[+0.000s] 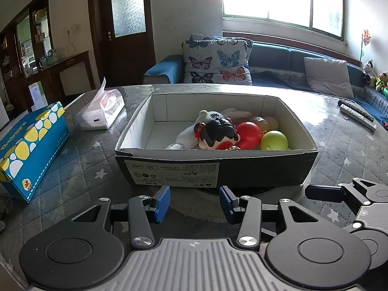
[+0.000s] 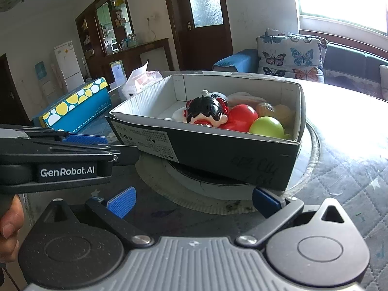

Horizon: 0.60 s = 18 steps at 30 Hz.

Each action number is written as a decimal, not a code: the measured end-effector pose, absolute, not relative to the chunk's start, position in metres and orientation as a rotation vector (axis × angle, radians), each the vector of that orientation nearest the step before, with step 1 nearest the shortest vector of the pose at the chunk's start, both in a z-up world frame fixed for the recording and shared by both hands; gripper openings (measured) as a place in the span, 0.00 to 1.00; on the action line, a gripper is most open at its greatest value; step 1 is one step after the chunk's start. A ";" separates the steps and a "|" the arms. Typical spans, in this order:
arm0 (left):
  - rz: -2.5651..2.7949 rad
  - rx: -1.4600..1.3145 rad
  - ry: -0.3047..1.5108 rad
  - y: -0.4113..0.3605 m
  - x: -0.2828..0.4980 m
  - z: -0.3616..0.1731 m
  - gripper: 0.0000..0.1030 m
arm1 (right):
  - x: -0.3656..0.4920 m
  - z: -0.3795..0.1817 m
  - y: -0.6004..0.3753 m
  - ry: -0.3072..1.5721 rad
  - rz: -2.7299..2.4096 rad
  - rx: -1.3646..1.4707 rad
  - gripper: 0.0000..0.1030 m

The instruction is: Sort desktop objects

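A black cardboard box (image 1: 266, 169) (image 2: 218, 155) with a white inside stands on the table. In it lie a black-haired doll (image 1: 218, 135) (image 2: 206, 112), a red ball (image 1: 249, 132) (image 2: 242, 116), a green apple (image 1: 274, 140) (image 2: 266, 127) and pale toy food (image 1: 266, 121) behind. My left gripper (image 1: 195, 202) hovers open just in front of the box, nothing between its blue pads. My right gripper (image 2: 194, 202) is open wide before the box's near corner, also holding nothing. The left gripper (image 2: 72, 155) shows from the side in the right wrist view.
A blue box with yellow and white spots (image 1: 31, 143) (image 2: 77, 106) lies at the left. A tissue pack (image 1: 101, 111) (image 2: 140, 80) sits behind it. Two remotes (image 1: 356, 114) lie at the far right. A sofa with butterfly cushions (image 1: 215, 60) stands beyond the table. A hand (image 2: 8, 225) holds the left gripper.
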<state>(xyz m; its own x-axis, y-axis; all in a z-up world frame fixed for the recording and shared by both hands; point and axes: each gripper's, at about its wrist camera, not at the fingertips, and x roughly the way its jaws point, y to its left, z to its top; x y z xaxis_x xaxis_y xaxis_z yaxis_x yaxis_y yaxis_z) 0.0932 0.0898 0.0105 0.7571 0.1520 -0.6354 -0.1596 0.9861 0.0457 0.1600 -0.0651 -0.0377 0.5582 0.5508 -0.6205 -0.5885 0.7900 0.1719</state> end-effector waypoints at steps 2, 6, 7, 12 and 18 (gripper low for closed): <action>0.173 -0.009 0.695 0.090 0.094 0.010 0.46 | 0.161 -0.038 -0.065 0.715 0.671 -0.058 1.00; 0.179 -0.002 0.702 0.090 0.096 0.007 0.46 | 0.163 -0.040 -0.064 0.723 0.667 -0.056 1.00; 0.179 -0.001 0.704 0.090 0.097 0.007 0.46 | 0.163 -0.040 -0.064 0.724 0.666 -0.056 1.00; 0.181 0.001 0.714 0.091 0.099 0.005 0.46 | 0.166 -0.041 -0.063 0.733 0.664 -0.055 1.00; 0.184 0.009 0.718 0.092 0.102 0.003 0.46 | 0.169 -0.042 -0.061 0.743 0.666 -0.051 1.00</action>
